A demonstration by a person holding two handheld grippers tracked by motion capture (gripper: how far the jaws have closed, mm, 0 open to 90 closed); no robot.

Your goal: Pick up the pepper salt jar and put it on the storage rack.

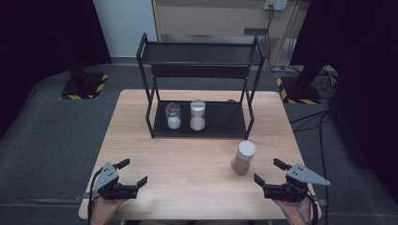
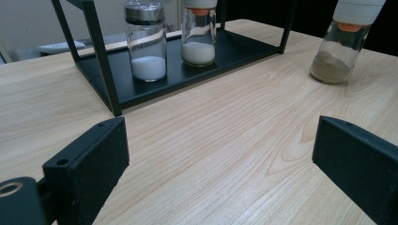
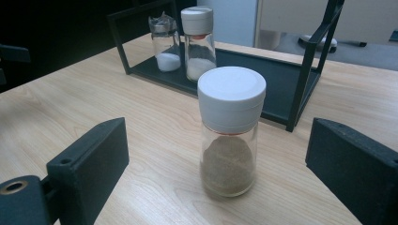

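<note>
spice jar | white cap, brown powder | upright | table, before rack

Three glass spice jars on one wooden table: two stand on the lower shelf of a single black two-tier rack, a silver-capped jar and a white-capped jar, both holding white powder. The third, a white-capped jar of brown powder, stands alone on the tabletop. Two handheld grippers, left and right, sit at the near edge.
</note>
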